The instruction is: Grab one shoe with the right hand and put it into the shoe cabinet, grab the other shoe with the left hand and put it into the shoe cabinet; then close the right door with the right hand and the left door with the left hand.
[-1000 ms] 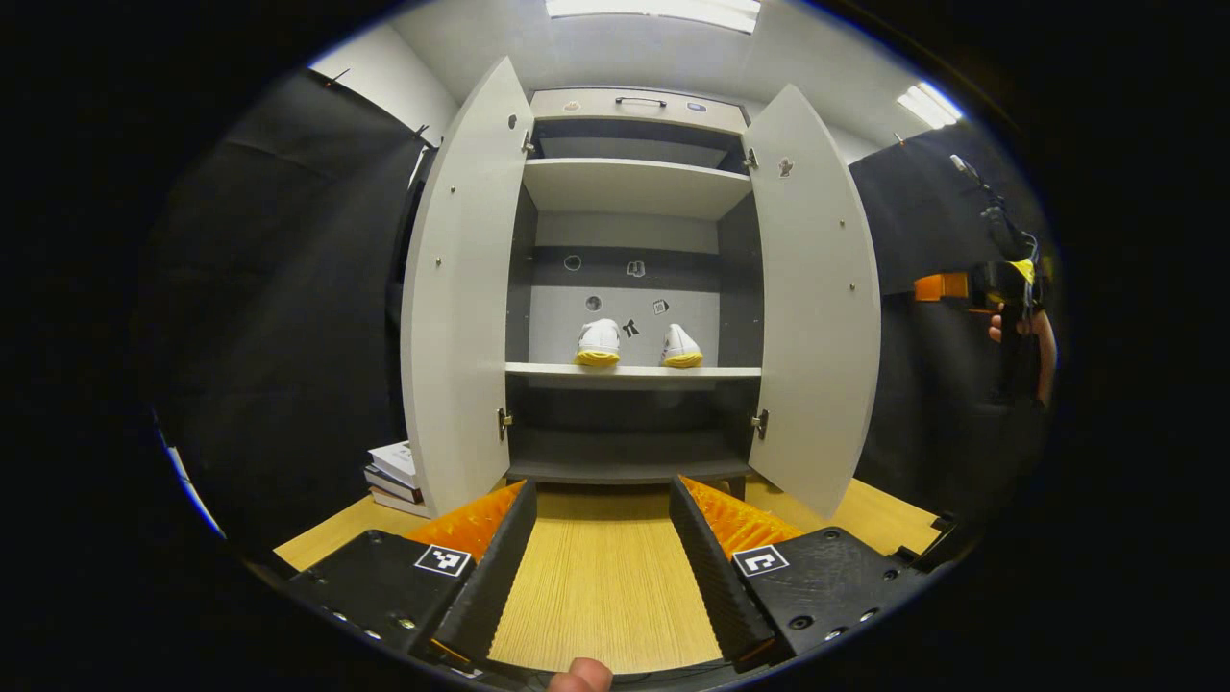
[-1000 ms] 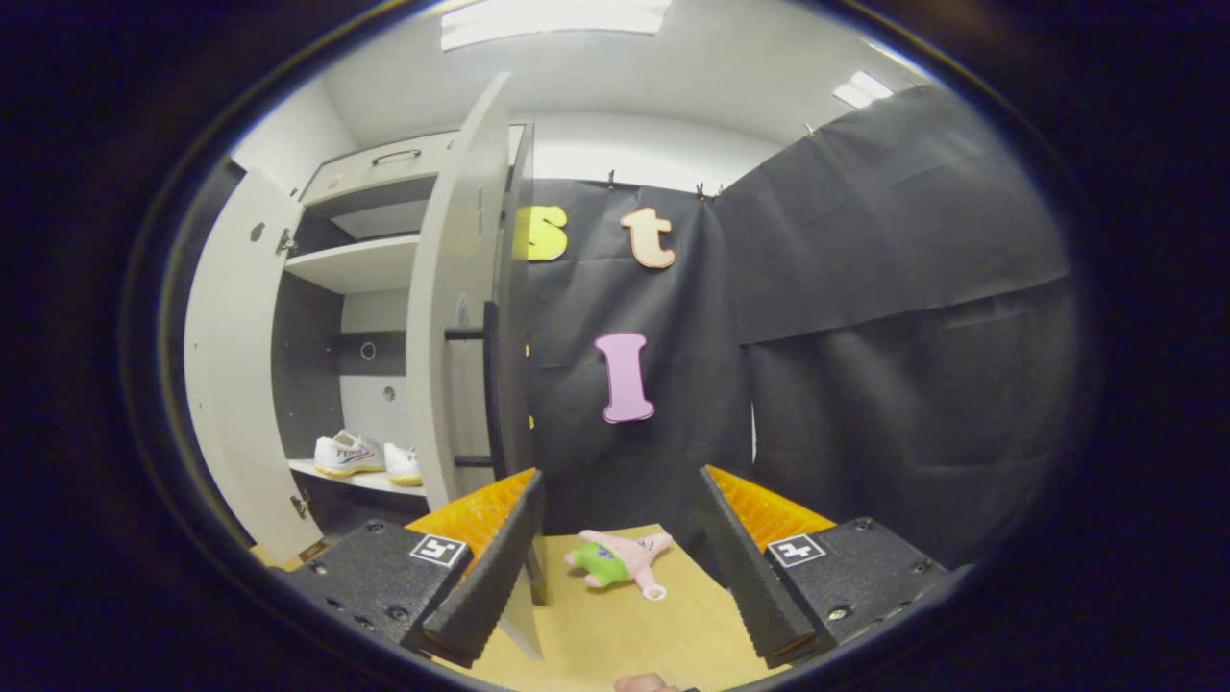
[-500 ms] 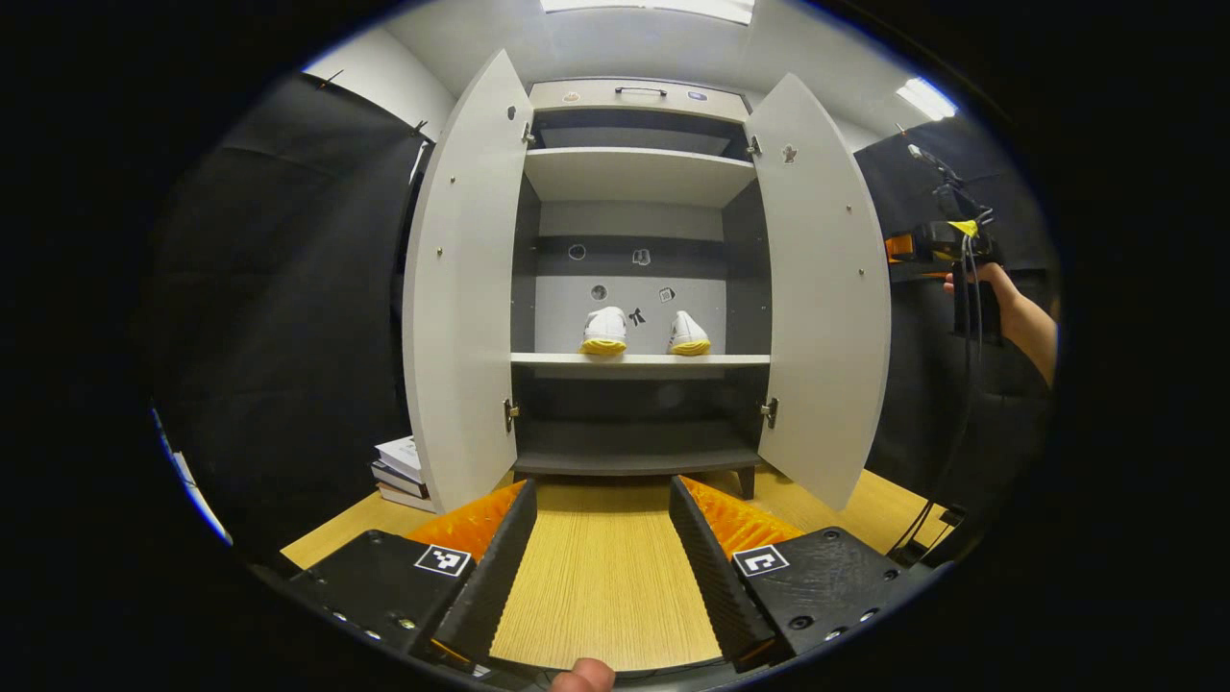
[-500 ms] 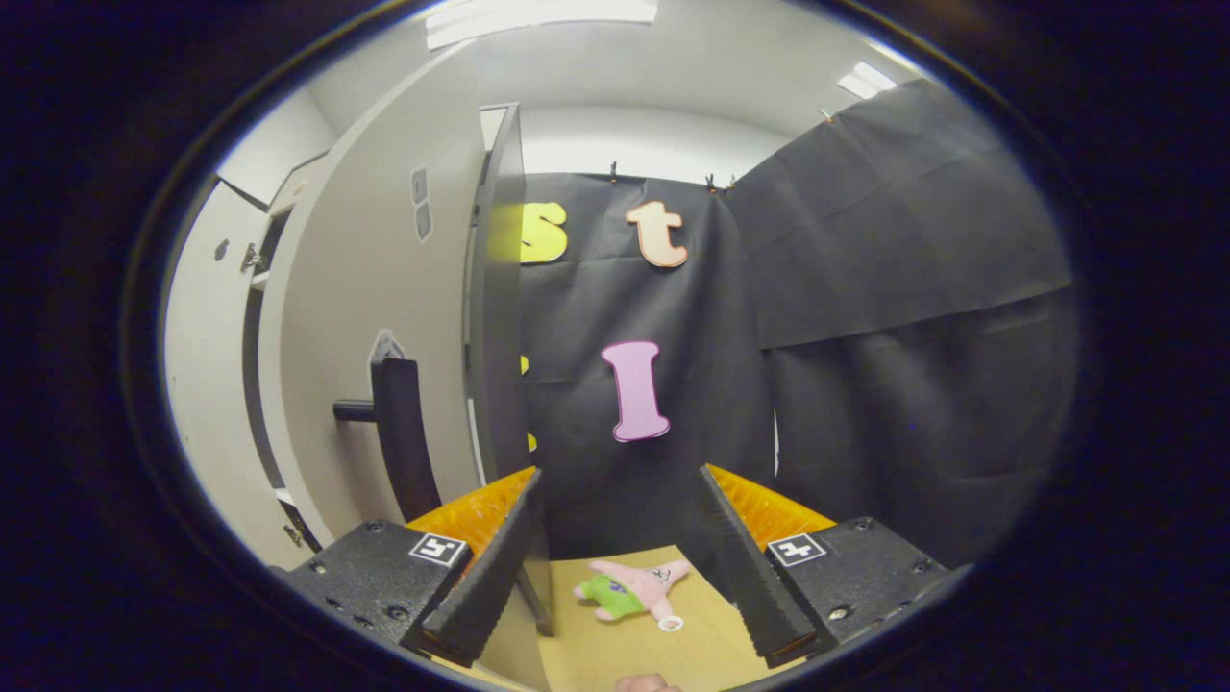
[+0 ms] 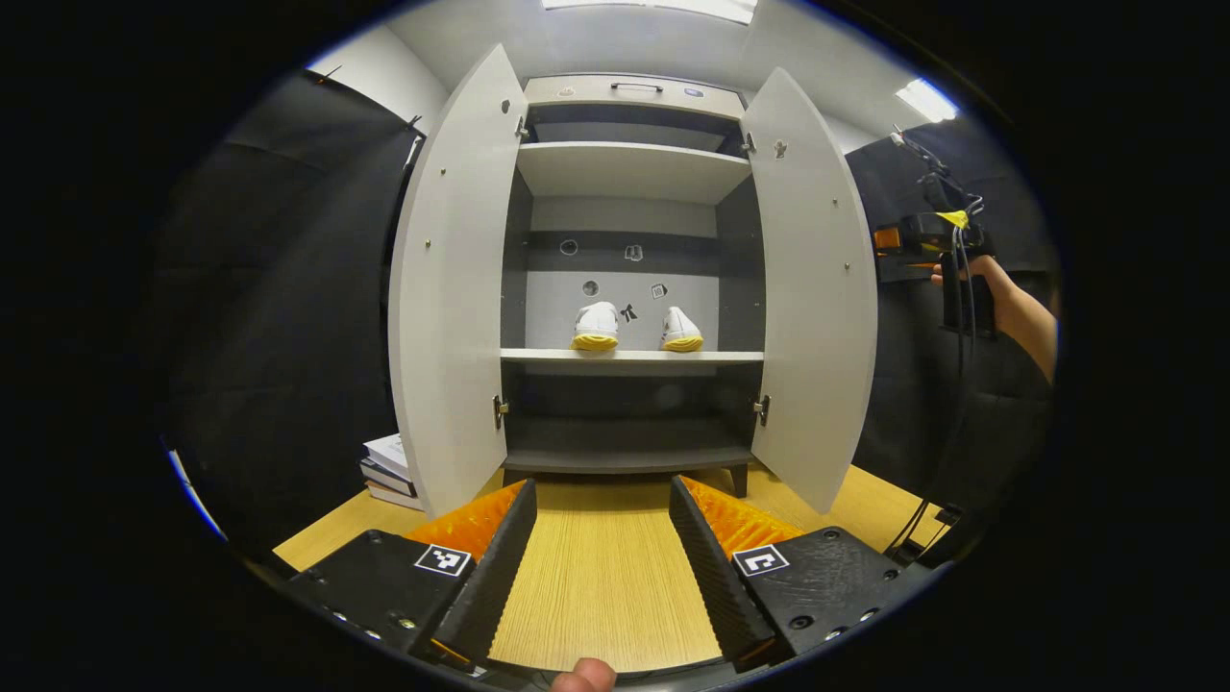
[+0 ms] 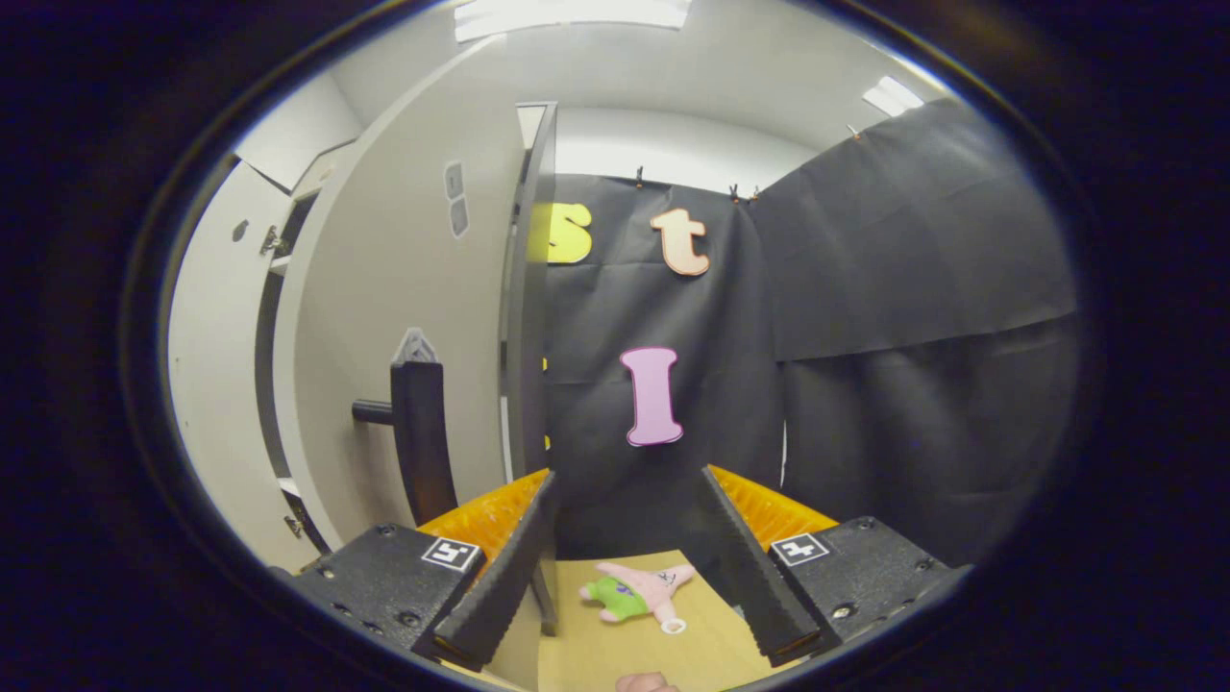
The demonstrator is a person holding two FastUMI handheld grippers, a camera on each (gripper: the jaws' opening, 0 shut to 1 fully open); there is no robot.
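Two white shoes with yellow soles, one and the other, stand side by side on the middle shelf of the grey shoe cabinet. Both doors stand ajar, the left door and the right door. My left gripper is open above the wooden floor, facing the cabinet from a distance. My right gripper is open, close behind the right door's outer face, whose black handle lies just left of its left finger. In the left gripper view, the right gripper is held by a hand beyond the right door.
A stack of books lies on the floor left of the cabinet. A pink and green plush toy lies on the wooden floor ahead of the right gripper. Black cloth walls close both sides.
The right gripper has swung round behind the right door, so the shoes dropped out of its view. The right door has turned slightly inward. The left gripper barely shifted.
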